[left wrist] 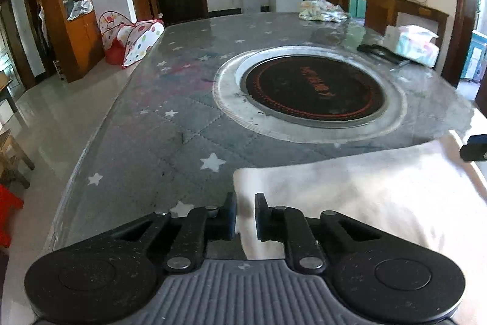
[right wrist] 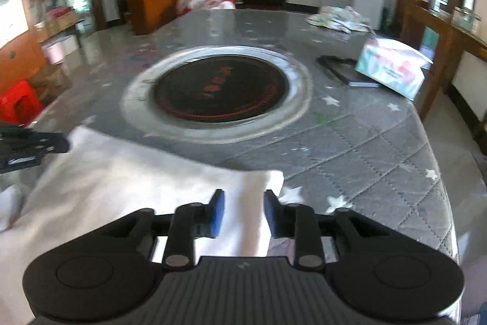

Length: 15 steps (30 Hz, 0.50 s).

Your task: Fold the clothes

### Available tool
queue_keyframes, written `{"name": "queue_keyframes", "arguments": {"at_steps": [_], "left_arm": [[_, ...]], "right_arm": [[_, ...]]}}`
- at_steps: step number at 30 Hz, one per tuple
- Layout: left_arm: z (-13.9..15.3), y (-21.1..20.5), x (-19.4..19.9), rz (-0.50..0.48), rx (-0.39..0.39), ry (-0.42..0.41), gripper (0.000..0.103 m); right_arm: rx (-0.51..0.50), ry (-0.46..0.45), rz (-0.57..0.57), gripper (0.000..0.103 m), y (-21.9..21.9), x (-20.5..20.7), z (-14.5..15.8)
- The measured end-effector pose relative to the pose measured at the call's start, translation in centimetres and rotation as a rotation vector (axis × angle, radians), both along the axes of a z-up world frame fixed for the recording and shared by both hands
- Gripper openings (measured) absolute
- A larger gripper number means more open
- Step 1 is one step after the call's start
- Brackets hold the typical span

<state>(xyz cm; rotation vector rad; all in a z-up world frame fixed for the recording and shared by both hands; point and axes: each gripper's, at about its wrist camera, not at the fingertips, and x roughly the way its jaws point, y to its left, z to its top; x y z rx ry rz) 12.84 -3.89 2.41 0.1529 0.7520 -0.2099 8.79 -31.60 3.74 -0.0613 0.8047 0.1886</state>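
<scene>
We see a white garment lying flat at the desk's near edge. At its left corner our left tool stands narrowly parted, cloth between the pads but seemingly not pinched. At the right corner our right tool gapes wider, empty. We should pinch both corners evenly, then lift together. Beyond, the round inset burner leaves open room.

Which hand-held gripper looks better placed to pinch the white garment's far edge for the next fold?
Left, probably. The left hand-held gripper has narrow jaws straddling the white garment at its corner edge; the right hand-held gripper stands wider, with cloth between its jaws, not pinched.
</scene>
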Motion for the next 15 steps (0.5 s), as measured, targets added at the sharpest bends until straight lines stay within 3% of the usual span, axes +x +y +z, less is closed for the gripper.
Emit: {"name": "queue_keyframes", "arguments": {"at_steps": [7,15], "left_arm": [[1.6,-0.8,-6.3,-0.120,-0.020,0.016,0.029],[0.9,-2.2,-14.3,-0.221,-0.048,0.037,0.029]], "right_arm": [[-0.045,0.009,0.167,0.034,2.7,-4.9,1.2],[-0.111,0.055,0.311,0.038,5.9,-10.2,0.0]]}}
